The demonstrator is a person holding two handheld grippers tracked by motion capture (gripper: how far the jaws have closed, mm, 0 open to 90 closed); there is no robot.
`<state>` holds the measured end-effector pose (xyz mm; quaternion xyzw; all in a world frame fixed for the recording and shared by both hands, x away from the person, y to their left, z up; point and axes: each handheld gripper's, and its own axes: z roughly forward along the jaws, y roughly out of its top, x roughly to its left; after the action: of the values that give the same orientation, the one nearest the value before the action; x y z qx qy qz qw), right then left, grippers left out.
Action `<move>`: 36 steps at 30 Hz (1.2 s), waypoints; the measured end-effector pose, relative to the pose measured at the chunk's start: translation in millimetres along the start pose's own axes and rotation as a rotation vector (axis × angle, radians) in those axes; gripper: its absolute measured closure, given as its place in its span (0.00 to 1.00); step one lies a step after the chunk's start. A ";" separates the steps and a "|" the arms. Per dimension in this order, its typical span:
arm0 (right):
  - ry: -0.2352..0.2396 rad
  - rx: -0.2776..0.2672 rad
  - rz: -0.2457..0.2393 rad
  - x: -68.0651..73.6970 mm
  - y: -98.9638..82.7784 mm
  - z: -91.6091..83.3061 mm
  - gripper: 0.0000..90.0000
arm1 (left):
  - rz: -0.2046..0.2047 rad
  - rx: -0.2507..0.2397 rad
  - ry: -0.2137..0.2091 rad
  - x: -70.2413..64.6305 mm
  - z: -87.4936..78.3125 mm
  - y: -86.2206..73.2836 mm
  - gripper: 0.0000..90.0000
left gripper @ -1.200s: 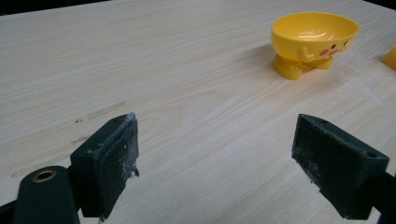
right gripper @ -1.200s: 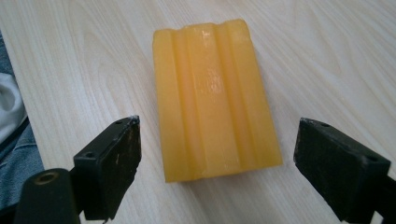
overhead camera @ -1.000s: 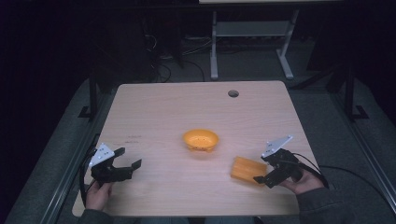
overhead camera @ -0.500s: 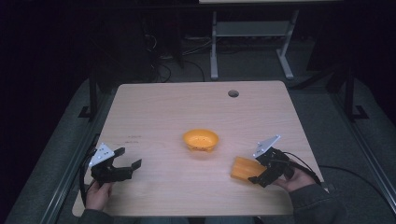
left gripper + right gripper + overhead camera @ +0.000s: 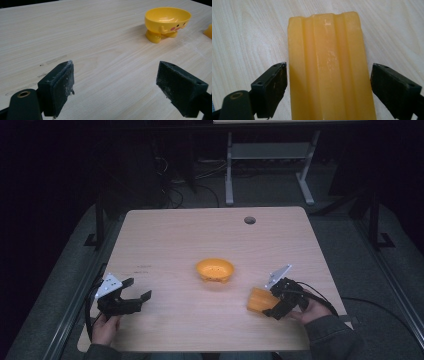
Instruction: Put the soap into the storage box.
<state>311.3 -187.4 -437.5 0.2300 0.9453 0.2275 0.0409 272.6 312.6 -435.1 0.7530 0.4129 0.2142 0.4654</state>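
Observation:
A ribbed yellow-orange block [image 5: 329, 67] lies flat on the wooden table [image 5: 175, 235] near its front right. My right gripper [image 5: 328, 85] is open and straddles the block: the left pad [image 5: 274, 87] is almost against its side, and the right pad [image 5: 392, 87] stands a little off. In the high view the block [image 5: 259, 300] sits just left of the right gripper [image 5: 266, 303]. A yellow footed bowl [image 5: 215, 269] with a face on its side stands at the table's middle. My left gripper [image 5: 140, 289] rests open at the front left, nothing between its pads [image 5: 60, 85], facing the bowl [image 5: 166, 21].
A round cable hole [image 5: 249, 220] sits near the table's far edge. The block's corner [image 5: 208, 31] shows at the right edge of the left gripper view. Behind the table are a dark floor, cables and a metal frame [image 5: 265, 155].
My right gripper has slid left along the table onto the block, so its jaws now sit on either side of it. The left gripper and the bowl have not moved.

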 end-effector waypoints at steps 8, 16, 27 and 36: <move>0.015 0.042 -0.017 0.1 4.6 10.1 0.16 | -0.002 -0.004 -0.005 -0.1 -0.4 0.5 0.16; 0.017 0.066 -0.018 -1.3 6.2 15.7 0.16 | -0.006 -0.008 -0.005 0.3 -0.2 0.7 0.16; 0.004 0.091 -0.032 -0.9 8.7 21.2 0.18 | -0.010 -0.013 -0.003 0.3 -0.1 0.6 0.16; -0.004 0.092 -0.048 1.2 9.3 20.1 0.21 | 0.000 -0.005 -0.005 -0.2 0.0 0.9 0.16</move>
<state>317.8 -171.2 -451.2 0.2093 0.9600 0.1823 0.0375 273.0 312.2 -434.3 0.7522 0.4113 0.2135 0.4684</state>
